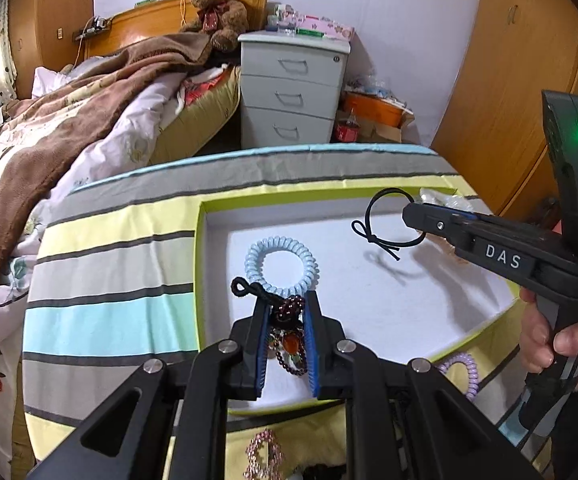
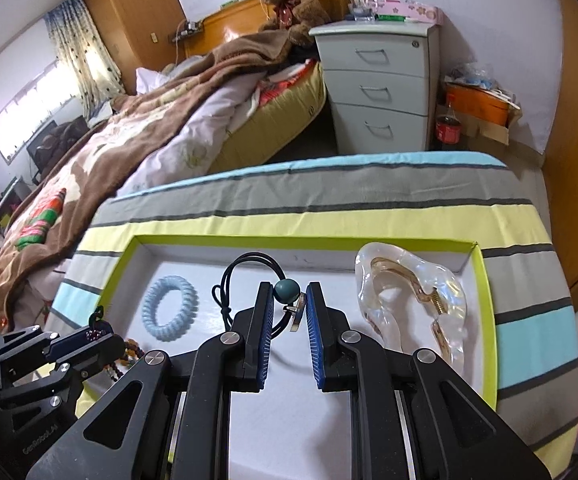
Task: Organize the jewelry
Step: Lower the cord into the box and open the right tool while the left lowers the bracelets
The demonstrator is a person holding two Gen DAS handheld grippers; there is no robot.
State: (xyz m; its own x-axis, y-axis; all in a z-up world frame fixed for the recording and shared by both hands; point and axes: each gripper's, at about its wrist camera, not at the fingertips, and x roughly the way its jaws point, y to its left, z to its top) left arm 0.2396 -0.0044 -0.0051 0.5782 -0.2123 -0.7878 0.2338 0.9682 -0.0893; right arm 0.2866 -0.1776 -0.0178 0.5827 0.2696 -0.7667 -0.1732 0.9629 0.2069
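A white tray with a lime-green rim (image 1: 200,280) (image 2: 485,320) lies on a striped cloth. My left gripper (image 1: 287,300) (image 2: 97,336) is shut on a beaded bracelet (image 1: 289,346) with dark red beads, an orange stone and a black cord loop, just over the tray's near edge. My right gripper (image 2: 287,294) (image 1: 409,212) is shut on a black cord necklace (image 1: 385,224) (image 2: 245,280) with a teal bead (image 2: 287,291), hanging above the tray's middle. In the tray lie a light blue spiral hair tie (image 1: 281,266) (image 2: 171,307) and a clear hair claw (image 2: 409,300).
A purple spiral hair tie (image 1: 463,372) and a pink rhinestone clip (image 1: 263,456) lie on the cloth in front of the tray. Behind the table are a bed with a brown blanket (image 2: 149,128), grey bedside drawers (image 1: 289,92) and a wooden wardrobe (image 1: 521,80).
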